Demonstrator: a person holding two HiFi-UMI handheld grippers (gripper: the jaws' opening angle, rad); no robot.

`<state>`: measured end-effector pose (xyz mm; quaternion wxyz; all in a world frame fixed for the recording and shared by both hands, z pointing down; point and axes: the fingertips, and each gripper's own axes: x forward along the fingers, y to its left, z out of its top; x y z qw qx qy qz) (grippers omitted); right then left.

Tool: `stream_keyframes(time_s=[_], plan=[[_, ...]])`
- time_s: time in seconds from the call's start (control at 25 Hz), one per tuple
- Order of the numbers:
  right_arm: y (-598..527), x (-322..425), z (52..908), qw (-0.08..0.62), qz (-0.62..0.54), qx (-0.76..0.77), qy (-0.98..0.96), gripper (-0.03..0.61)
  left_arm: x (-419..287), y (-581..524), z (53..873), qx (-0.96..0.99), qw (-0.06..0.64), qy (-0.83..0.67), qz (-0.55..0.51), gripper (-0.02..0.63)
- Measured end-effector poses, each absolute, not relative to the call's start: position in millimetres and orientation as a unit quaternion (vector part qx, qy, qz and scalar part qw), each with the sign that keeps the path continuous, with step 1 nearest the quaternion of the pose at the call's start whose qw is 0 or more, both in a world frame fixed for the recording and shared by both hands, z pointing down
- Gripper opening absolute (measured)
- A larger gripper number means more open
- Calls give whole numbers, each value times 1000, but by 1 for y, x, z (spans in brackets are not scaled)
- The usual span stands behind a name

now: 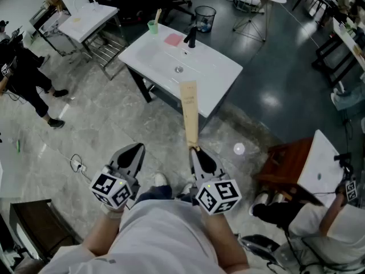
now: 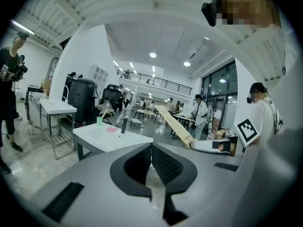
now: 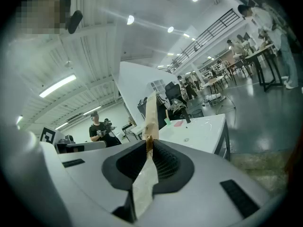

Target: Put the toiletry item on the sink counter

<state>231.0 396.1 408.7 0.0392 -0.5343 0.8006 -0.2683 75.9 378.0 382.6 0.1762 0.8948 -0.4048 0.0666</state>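
My right gripper (image 1: 196, 150) is shut on a long tan toiletry box (image 1: 190, 111) and holds it by its near end, so the box points toward the white sink counter (image 1: 217, 67). In the right gripper view the box (image 3: 151, 115) rises from between the pressed jaws of the right gripper (image 3: 148, 145). My left gripper (image 1: 132, 153) hangs to the left, shut with nothing in it; in its own view the left gripper (image 2: 151, 150) has its jaws together. The box (image 2: 174, 122) shows there at the right. Both grippers are short of the counter.
On the counter stand a green cup with a toothbrush (image 1: 154, 25), a pink soap (image 1: 173, 39) and a black faucet (image 1: 190, 36). A second white sink stand (image 1: 88, 20) is at the left, a person (image 1: 25, 76) beyond it, a seated person (image 1: 319, 221) at the right.
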Motion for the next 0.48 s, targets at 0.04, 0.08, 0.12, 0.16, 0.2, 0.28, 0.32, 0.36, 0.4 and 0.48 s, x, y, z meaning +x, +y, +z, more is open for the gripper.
stream_keyframes(time_s=[0.04, 0.08, 0.12, 0.16, 0.2, 0.28, 0.32, 0.36, 0.4, 0.48], plan=[[394, 229, 408, 39, -268, -535, 800, 48, 74, 376, 382, 895, 178, -404, 66, 17], [392, 227, 407, 38, -269, -535, 800, 48, 72, 373, 382, 895, 180, -403, 65, 17], [390, 225, 406, 39, -270, -535, 800, 48, 70, 371, 381, 896, 181, -401, 63, 17], [388, 223, 406, 39, -270, -535, 799, 48, 68, 369, 380, 897, 183, -398, 60, 17], [387, 221, 405, 38, -270, -536, 799, 48, 66, 366, 379, 898, 186, -395, 57, 17], [383, 216, 405, 38, -266, -538, 799, 48, 62, 361, 378, 900, 189, -388, 52, 17], [381, 214, 405, 37, -265, -539, 799, 48, 60, 358, 377, 901, 189, -386, 51, 17], [378, 211, 405, 36, -264, -540, 798, 48, 58, 355, 377, 902, 189, -384, 50, 17], [375, 209, 405, 35, -263, -542, 798, 48, 55, 352, 377, 903, 189, -382, 50, 17], [369, 202, 405, 32, -260, -544, 797, 48, 47, 346, 377, 905, 188, -378, 48, 17]])
